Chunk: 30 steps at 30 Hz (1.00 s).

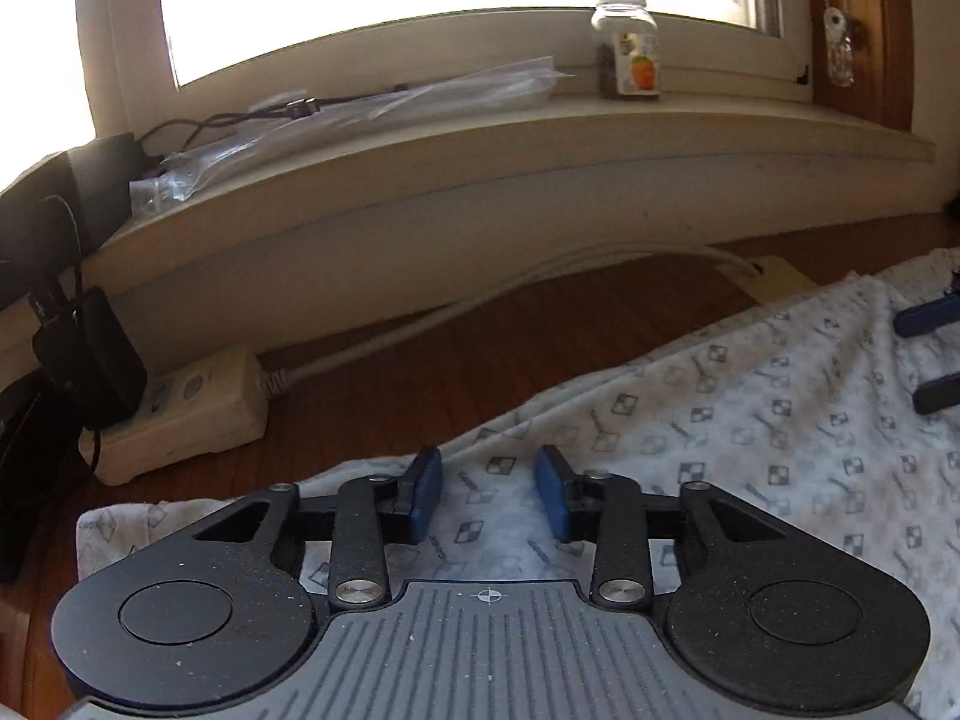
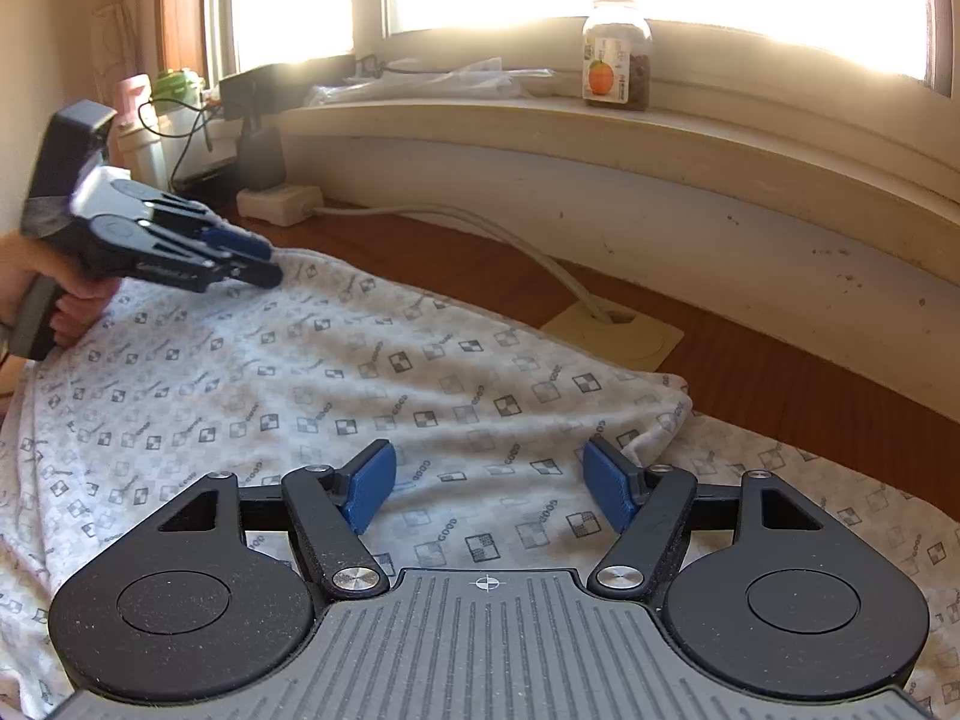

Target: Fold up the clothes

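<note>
- Left hand-held gripper (image 1: 489, 489): jaws partly apart over the near edge of the patterned cloth (image 1: 750, 420), gripping nothing.
- Right hand-held gripper (image 2: 489, 486): jaws wide apart above the cloth, empty.
- Cloth: spread on the wooden table (image 1: 420, 360), below the windowsill (image 1: 540, 138).

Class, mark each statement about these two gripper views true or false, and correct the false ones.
1. A jar stands on the windowsill. True.
2. The cloth is plain red. False: it is white with a small check print.
3. The right gripper has its jaws open, nothing between them. True.
4. The left gripper is clamped on the cloth. False: its jaws are apart above it.
5. The power strip lies on the cloth. False: it lies on the wooden table.
</note>
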Tool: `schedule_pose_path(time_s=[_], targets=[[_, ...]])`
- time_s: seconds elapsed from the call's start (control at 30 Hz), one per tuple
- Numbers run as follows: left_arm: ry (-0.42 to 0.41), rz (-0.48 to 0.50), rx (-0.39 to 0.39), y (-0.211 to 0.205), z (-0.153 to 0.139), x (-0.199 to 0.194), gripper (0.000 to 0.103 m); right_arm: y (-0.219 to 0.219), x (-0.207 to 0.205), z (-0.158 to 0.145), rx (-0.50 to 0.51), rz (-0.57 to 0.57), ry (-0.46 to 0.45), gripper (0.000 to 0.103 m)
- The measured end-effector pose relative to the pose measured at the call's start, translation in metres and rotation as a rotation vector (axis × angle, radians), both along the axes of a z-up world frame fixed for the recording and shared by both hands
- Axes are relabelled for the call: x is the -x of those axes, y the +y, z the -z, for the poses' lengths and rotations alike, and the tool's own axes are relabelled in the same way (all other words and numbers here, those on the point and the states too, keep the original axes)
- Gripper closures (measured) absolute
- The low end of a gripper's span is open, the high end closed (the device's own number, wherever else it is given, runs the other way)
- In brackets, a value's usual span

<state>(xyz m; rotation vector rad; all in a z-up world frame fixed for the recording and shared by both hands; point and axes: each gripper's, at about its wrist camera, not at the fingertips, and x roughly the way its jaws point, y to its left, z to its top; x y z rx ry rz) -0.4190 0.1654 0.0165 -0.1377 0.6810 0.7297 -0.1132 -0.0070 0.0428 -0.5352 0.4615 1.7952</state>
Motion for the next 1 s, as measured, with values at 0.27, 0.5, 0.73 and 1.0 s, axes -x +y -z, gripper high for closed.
schedule_pose_path(time_s=[0.27, 0.5, 0.73, 1.0], targets=[[-0.004, -0.045, -0.004, 0.011, 0.003, 0.0, 0.036, -0.029, -0.02, -0.01, -0.079, 0.039, 0.045, 0.033], [-0.028, 0.035, -0.09, -0.022, -0.018, -0.052, 0.03, -0.122, -0.133, -0.03, -0.122, 0.295, 0.024, 0.034], [-0.083, 0.272, -0.096, -0.075, -0.038, -0.165, 0.027, -0.229, -0.255, -0.017, -0.079, 0.663, 0.007, 0.067], [-0.057, 0.541, -0.113, -0.159, -0.039, -0.332, 0.026, -0.293, -0.307, 0.012, -0.078, 0.828, 0.096, 0.068]])
